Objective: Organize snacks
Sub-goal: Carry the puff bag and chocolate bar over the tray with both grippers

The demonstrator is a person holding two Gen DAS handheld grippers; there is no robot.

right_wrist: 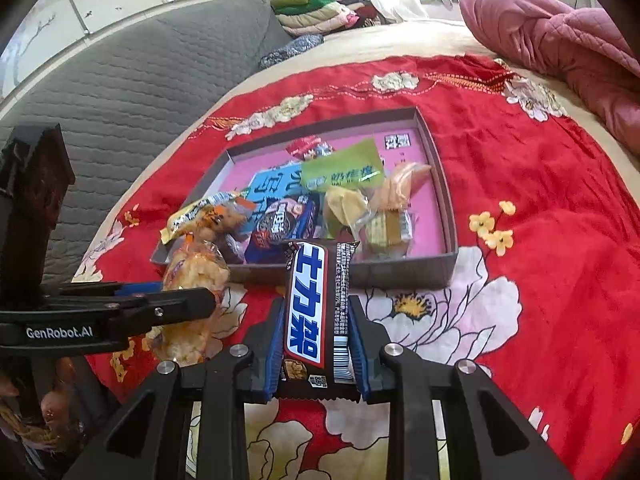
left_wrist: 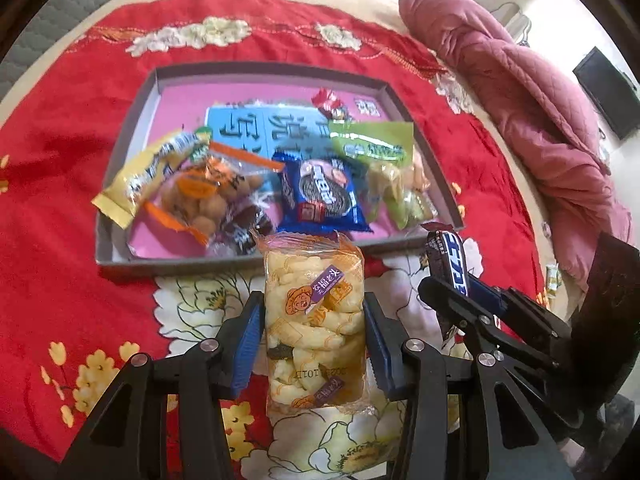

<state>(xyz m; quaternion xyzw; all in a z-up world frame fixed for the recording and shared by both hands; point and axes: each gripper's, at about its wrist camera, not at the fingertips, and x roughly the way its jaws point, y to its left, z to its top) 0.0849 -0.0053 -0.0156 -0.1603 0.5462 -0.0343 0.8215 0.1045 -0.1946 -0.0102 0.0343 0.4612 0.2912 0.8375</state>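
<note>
A bed is covered by a red floral cloth [left_wrist: 60, 200], with a grey quilted headboard [right_wrist: 140, 92] behind and a rumpled pink quilt [left_wrist: 520, 92] at the far side. A shallow grey tray [left_wrist: 128, 258] with a pink floor is set on the cloth, its near half crowded with packets, its far corners bare. A clear pack of rice crackers [left_wrist: 314, 320] is clenched in the left gripper [left_wrist: 314, 332] and a dark chocolate bar [right_wrist: 316, 308] in the right gripper [right_wrist: 314, 344], both just short of the tray's near wall.
</note>
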